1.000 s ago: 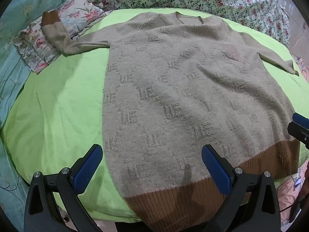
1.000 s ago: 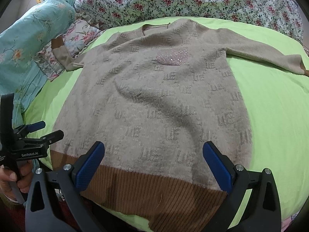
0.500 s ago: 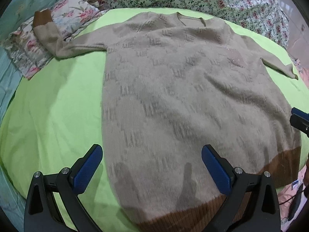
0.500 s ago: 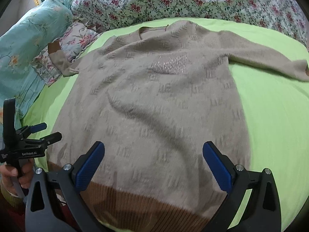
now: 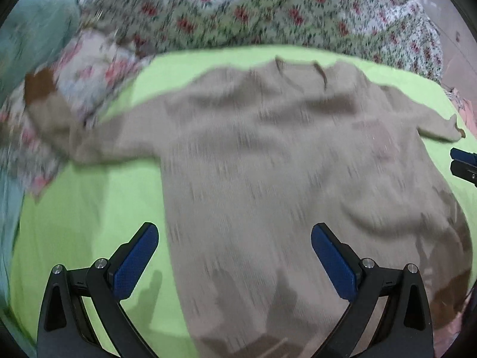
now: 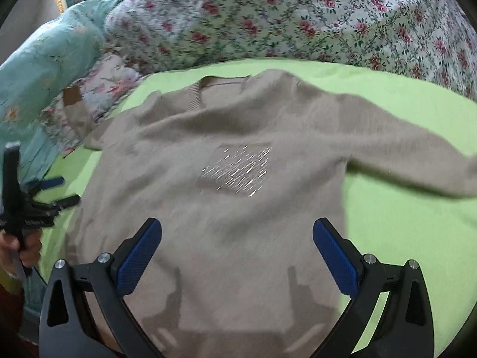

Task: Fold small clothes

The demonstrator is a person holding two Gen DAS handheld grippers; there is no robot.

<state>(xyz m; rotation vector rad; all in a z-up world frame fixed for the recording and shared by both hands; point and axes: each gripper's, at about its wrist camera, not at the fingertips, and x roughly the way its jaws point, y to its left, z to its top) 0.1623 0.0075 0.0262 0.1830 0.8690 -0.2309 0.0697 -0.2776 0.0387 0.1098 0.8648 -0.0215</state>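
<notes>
Nearest in the left wrist view, the left gripper (image 5: 234,253) is held with its jaws spread wide, and nothing is gripped between the blue pads (image 5: 134,259). Under and ahead of it, a tan sweater (image 5: 268,179) is laid out flat on a bright green sheet (image 5: 89,208). The picture is blurred here, so the knit pattern cannot be made out. In the right wrist view, the right gripper (image 6: 237,253) is also held with its jaws wide apart and empty, over the lower part of the sweater (image 6: 238,208). Shadows of both tools are cast on the cloth below them. A shiny patch (image 6: 238,170) is seen on the chest of the sweater. One sleeve (image 6: 417,161) is stretched out to the right across the green sheet (image 6: 402,238). The other sleeve is stretched to the left, and its brown cuff (image 5: 40,85) is rested on a flowery cloth (image 5: 98,68). The neck opening (image 6: 223,82) is pointed to the far side. At the left edge of the right wrist view, the left gripper (image 6: 55,192) is seen in a hand (image 6: 18,247). Farthest away, a flowered quilt (image 6: 298,15) is piled up behind the sheet, and a teal blanket (image 6: 44,68) is bunched to the left.
</notes>
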